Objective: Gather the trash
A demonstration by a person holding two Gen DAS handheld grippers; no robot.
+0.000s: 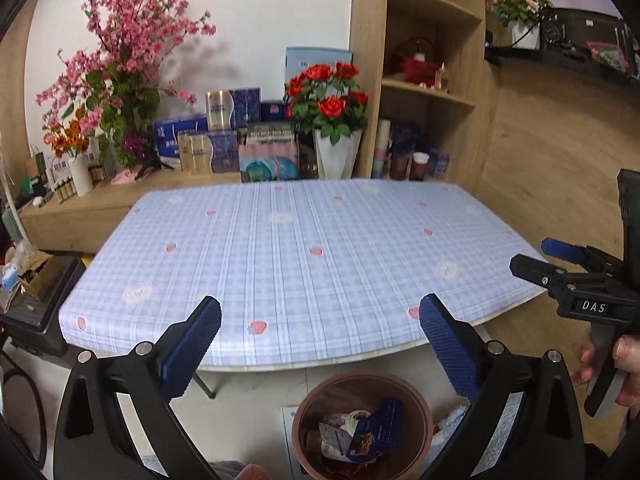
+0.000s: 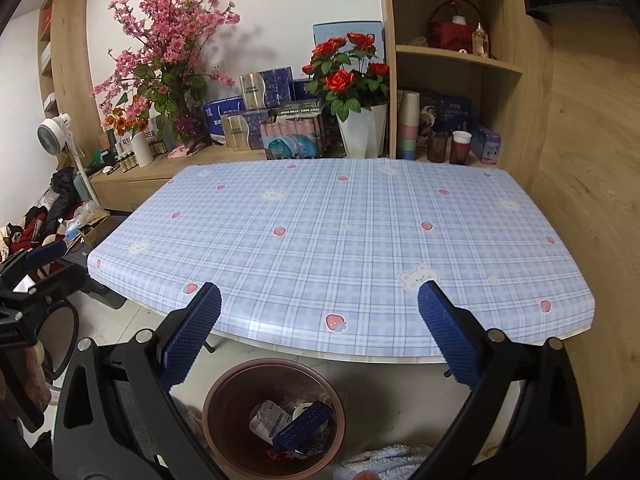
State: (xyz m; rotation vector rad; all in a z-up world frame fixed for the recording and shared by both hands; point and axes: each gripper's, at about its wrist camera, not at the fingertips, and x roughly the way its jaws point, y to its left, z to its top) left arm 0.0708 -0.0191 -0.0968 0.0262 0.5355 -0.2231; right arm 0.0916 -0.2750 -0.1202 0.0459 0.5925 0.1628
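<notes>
A brown waste bin (image 1: pixel 300 420) (image 2: pixel 214 404) stands on the floor in front of the table's near edge. In it lie a dark blue box (image 1: pixel 378 424) (image 2: pixel 304 424) and several crumpled wrappers (image 2: pixel 266 420). My left gripper (image 1: pixel 320 304) hangs open above the bin, nothing between its blue pads (image 1: pixel 192 344). My right gripper (image 2: pixel 320 292) is open too and holds nothing; it hovers above the bin and the table edge. In the left wrist view the right gripper (image 1: pixel 538 260) shows at the right, held by a hand (image 1: pixel 628 364).
The table (image 1: pixel 300 256) (image 2: pixel 340 236) wears a blue checked cloth with strawberry prints. Behind it are a low wooden shelf with boxes, a vase of red roses (image 2: pixel 352 80) and pink blossoms (image 2: pixel 168 48). A tall shelf unit (image 2: pixel 460 60) stands at the right, and clutter (image 2: pixel 48 216) lies on the floor at the left.
</notes>
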